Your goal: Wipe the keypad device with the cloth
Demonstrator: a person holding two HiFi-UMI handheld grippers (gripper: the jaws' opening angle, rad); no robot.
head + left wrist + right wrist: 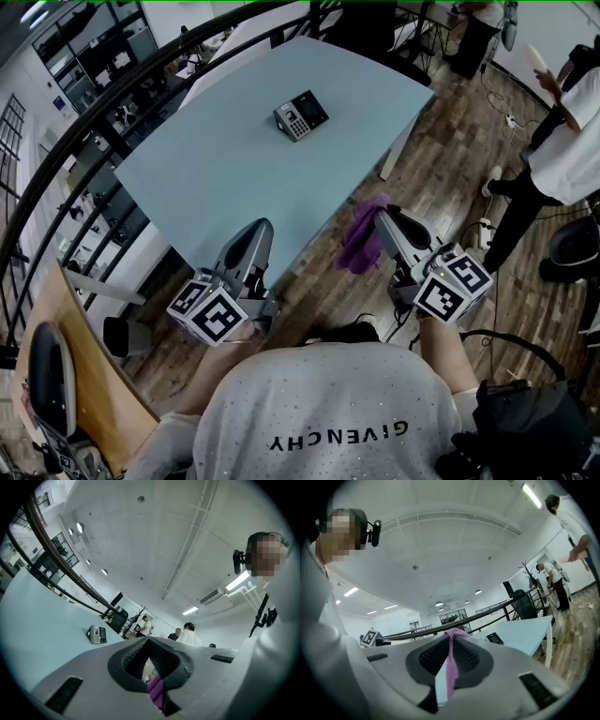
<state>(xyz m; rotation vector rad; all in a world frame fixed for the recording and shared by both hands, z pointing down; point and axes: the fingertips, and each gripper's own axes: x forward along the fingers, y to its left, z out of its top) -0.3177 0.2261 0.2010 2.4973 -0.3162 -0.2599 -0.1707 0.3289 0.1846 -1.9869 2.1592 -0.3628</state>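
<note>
The keypad device (300,115), a dark unit with a small screen and grey keys, lies on the far part of the light blue table (225,178). It shows small in the left gripper view (96,634) and the right gripper view (493,639). My right gripper (381,218) is shut on a purple cloth (360,238), which hangs off the table's near right edge. The cloth (451,667) runs as a strip between the jaws of the right gripper (452,635). My left gripper (256,236) hovers at the near edge, jaws together and empty (149,642). Both point upward, well short of the device.
A dark curved railing (103,122) runs past the table's left side. A person in a white shirt (562,150) stands on the wood floor at the right, with cables nearby. A wooden chair (66,375) is at my lower left. More people stand at the far end.
</note>
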